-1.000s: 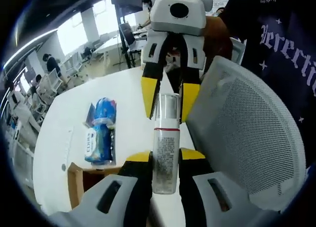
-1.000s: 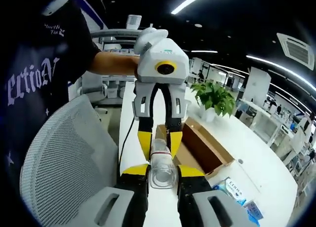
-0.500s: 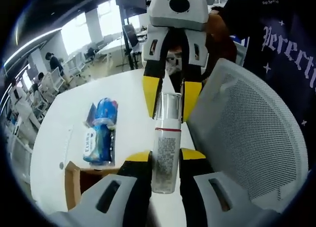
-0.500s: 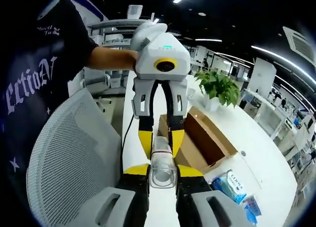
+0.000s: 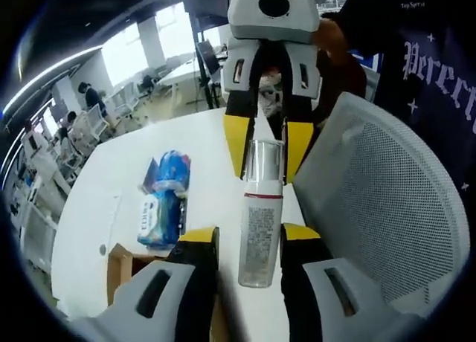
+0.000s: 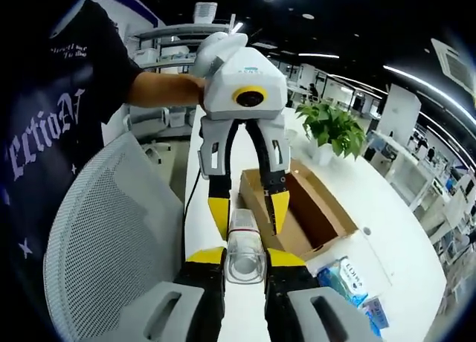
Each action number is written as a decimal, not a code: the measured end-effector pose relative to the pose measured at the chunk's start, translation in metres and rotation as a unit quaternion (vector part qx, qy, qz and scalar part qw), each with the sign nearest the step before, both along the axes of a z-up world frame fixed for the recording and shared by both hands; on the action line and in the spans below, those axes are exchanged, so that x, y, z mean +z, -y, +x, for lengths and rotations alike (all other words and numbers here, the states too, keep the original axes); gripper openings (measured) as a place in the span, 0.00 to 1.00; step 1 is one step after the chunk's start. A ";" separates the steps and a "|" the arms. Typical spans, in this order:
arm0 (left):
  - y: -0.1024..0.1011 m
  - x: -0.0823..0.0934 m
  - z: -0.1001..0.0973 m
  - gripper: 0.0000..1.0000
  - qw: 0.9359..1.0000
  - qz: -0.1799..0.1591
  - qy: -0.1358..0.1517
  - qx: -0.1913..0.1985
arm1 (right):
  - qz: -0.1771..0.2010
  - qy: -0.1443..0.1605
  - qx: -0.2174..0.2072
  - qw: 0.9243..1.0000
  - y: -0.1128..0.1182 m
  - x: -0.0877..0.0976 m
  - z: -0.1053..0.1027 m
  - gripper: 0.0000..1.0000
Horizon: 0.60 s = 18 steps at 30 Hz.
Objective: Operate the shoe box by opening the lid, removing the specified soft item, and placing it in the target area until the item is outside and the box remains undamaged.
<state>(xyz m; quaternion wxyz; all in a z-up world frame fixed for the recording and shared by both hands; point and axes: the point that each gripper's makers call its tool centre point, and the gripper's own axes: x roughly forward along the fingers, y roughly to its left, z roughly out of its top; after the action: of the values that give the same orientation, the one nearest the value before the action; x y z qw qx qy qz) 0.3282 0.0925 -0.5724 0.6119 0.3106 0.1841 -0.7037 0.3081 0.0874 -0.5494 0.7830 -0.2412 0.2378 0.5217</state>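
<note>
Bottle (image 5: 260, 217): a clear cylinder with a printed label and a red band, held in the air at frame centre in the left gripper view.

Right gripper (image 5: 266, 150): enters from the top of that view, its yellow-tipped jaws pressed against both sides of the bottle's clear upper end. In the right gripper view its own jaws rise from the bottom edge and pinch the near end of the bottle.

Left gripper (image 6: 249, 212): jaws spread. In the right gripper view its yellow tips stand apart on either side of the bottle's far end. In the left gripper view a gap shows between the bottle and the jaw on the left; whether the jaw on the right touches it I cannot tell.

Box (image 6: 301, 208): brown cardboard, open at the top, standing on the white table (image 5: 208, 141), right of centre in the right gripper view. Interior partly visible; contents cannot be told.

Packet (image 5: 165, 204): blue, soft-looking, lying flat on the table outside the box, left of centre in the left gripper view.

Chair (image 6: 111, 238): white mesh back, at the table edge, left in the right gripper view.

Plant (image 6: 332, 132): green, potted, on the table beyond the box.
</note>
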 end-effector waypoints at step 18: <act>-0.028 0.000 0.022 0.59 0.994 -0.052 -0.014 0.097 | -0.038 0.015 0.029 0.999 0.003 0.004 0.018 0.14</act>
<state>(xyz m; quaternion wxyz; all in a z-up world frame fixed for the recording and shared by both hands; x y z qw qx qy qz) 0.3502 0.1206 -0.5719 0.6900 0.2491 0.1857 -0.6538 0.3257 0.0842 -0.5450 0.7615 -0.2847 0.2387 0.5310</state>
